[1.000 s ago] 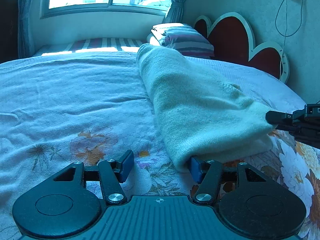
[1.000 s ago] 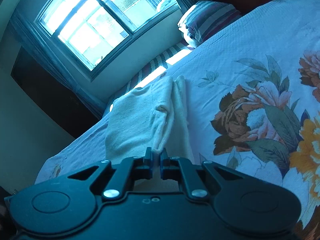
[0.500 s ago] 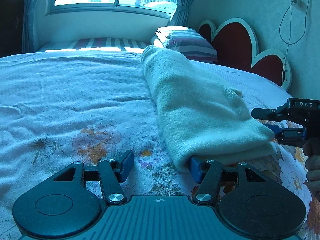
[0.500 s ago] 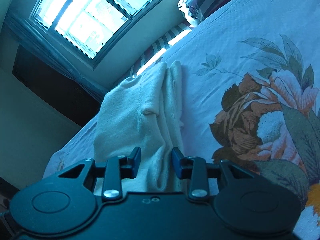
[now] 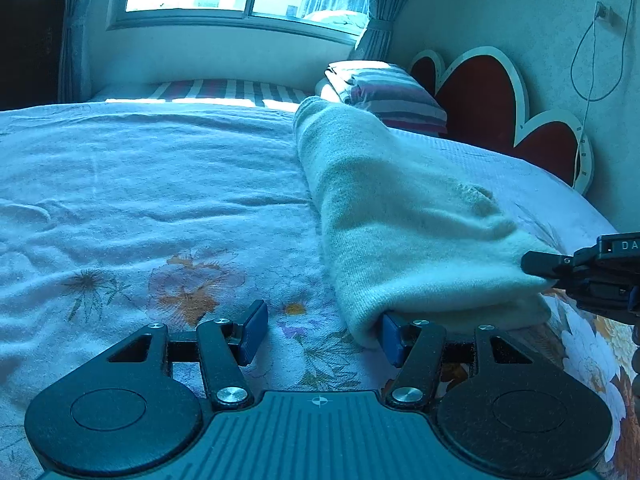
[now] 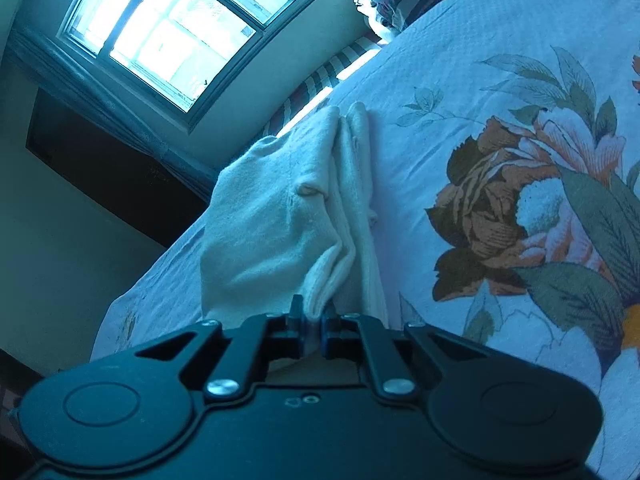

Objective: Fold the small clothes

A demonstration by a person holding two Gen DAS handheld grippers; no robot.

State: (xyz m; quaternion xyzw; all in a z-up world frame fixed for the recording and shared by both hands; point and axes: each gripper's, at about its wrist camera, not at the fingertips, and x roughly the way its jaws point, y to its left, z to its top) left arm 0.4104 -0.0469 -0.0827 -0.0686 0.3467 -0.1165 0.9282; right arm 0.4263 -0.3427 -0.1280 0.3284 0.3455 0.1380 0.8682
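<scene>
Under garment (image 5: pixel 400 220), left claw (image 5: pixel 320 330) pad seemingly half-hidden.

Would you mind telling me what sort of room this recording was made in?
Most likely a bedroom: a bed with a floral bedspread, a heart-shaped headboard and a striped pillow by the window.

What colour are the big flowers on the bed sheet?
Orange and pink with green leaves, printed on the white bed sheet; the right wrist view shows them best.
</scene>
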